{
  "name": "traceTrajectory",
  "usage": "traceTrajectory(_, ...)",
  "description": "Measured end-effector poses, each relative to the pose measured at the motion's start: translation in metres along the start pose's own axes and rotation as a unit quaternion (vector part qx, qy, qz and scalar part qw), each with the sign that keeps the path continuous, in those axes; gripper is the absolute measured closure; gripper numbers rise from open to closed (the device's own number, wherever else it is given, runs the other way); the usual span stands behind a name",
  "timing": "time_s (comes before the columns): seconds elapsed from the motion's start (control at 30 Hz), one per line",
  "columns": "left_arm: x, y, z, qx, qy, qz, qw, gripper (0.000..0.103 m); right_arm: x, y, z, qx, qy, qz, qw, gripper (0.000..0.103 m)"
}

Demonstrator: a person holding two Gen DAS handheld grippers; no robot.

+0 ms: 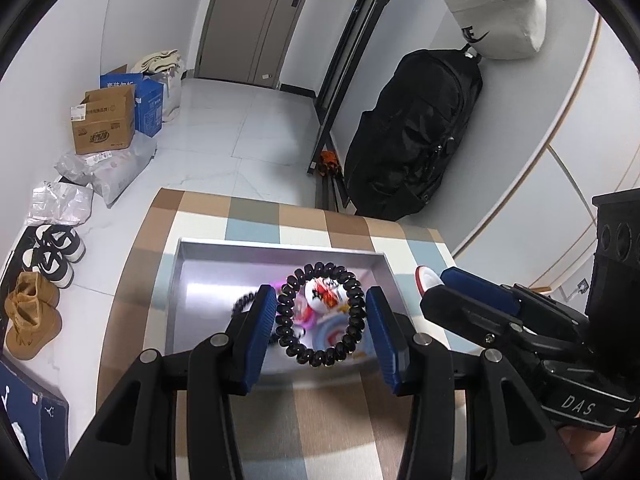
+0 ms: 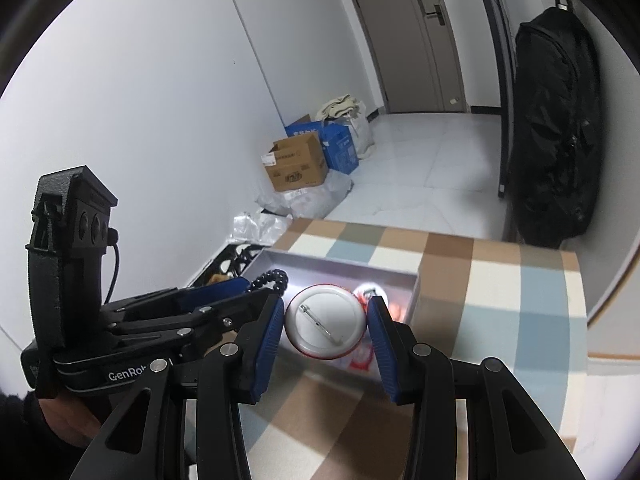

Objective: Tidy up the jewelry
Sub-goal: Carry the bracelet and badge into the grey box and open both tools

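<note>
So the black beaded bracelet (image 1: 320,314) is pinched by its sides between the left gripper (image 1: 322,320) pads, hanging over the silver tray (image 1: 182,276), probably lifted out to be sorted somewhere else. The right gripper (image 2: 326,326) is clamped on a round pin badge (image 2: 326,322), back and pin facing the camera, also over the tray, near its right wall. More badges are left in the tray, though they look blurry. The tray sits on a checkered tablecloth (image 1: 256,220), handy middle ground for both hands.
</note>
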State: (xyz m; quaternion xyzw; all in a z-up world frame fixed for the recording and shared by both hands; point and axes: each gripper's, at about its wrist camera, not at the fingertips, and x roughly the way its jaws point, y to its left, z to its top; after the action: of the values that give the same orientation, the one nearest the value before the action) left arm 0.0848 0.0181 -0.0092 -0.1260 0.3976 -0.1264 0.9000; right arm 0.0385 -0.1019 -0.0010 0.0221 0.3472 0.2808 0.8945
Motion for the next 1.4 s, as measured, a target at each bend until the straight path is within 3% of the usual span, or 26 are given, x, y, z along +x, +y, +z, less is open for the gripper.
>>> traceTrajectory(0.37,0.032,0.009,0.012,-0.012,0.027,-0.006,0.9996,0.062,0.036,-0.031,0.013,0.03,0.018,0.008,0.999,0.061)
traceTrajectory(0.83,0.048,0.016,0.016,-0.038,0.053,-0.018,0.9977,0.062,0.053,-0.048,0.017,0.067,0.038,0.037,0.996,0.06)
traceTrajectory(0.97,0.05,0.019,0.017,-0.049,0.053,-0.005,0.9974,0.057,0.054,-0.051,0.018,0.076,0.04,0.047,0.995,0.058)
traceTrajectory(1.03,0.049,0.02,0.017,-0.053,0.049,0.0,0.9974,0.055,0.053,-0.051,0.018,0.077,0.037,0.045,0.995,0.051)
traceTrajectory(1.1,0.046,0.021,0.018,-0.056,0.043,0.004,0.9975,0.036,0.049,-0.051,0.018,0.078,0.026,0.046,0.996,0.042)
traceTrajectory(1.4,0.044,0.016,0.016,-0.034,0.024,0.021,0.9989,0.035,0.042,-0.05,0.018,0.074,0.003,0.04,0.996,0.036)
